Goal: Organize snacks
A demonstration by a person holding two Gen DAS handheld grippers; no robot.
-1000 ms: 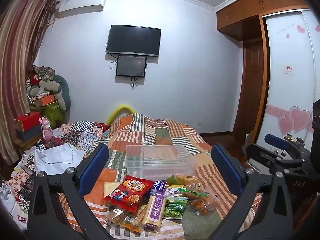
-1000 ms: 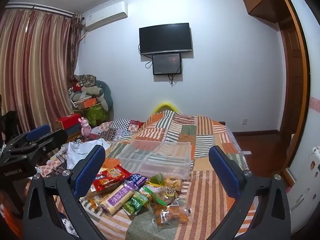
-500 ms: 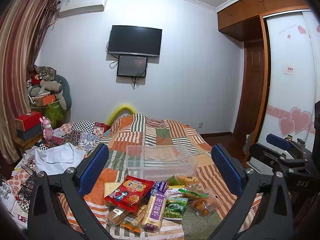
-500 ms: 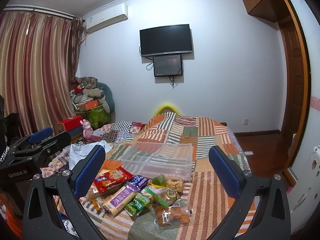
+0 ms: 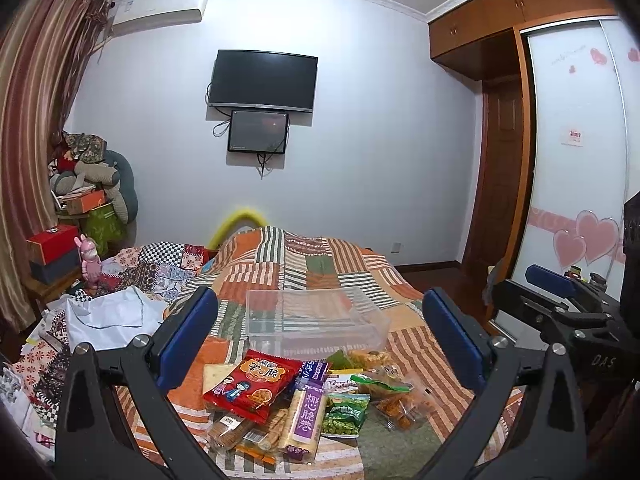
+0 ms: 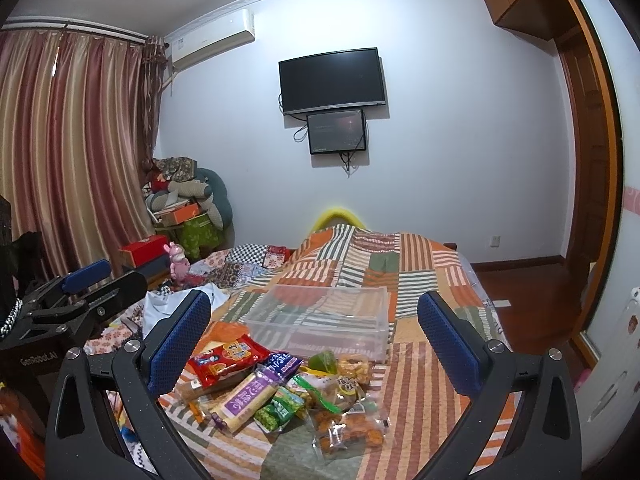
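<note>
The left tool (image 5: 320, 336) hung spread wide with nothing between its blue pads (image 5: 188, 336), and the right tool (image 6: 314, 336) was likewise wide and empty. Each showed in the other's view: the right tool off to the right side of the left one, the left tool off to the left of the right one.

Directly ahead of both tools and just below their pads, a heap of snack packets lay on the bed's patchwork quilt (image 5: 404, 352). Nearest in the heap were a purple-and-cream wafer-roll packet (image 5: 306, 416), a green pea packet (image 5: 344, 418) beside it, and a clear bag of orange-brown snacks (image 5: 402, 408) on the right. A red cracker packet (image 5: 252, 380) lay over the heap's left side, overlapping the packets under it.

Just beyond the heap, centred between the pads, stood a clear plastic bin (image 5: 316, 322), upright and with no snacks inside.

Farther off, past the foot of the bed, a dark television (image 5: 264, 80) hung on the far wall with a smaller screen (image 5: 258, 132) under it.
</note>
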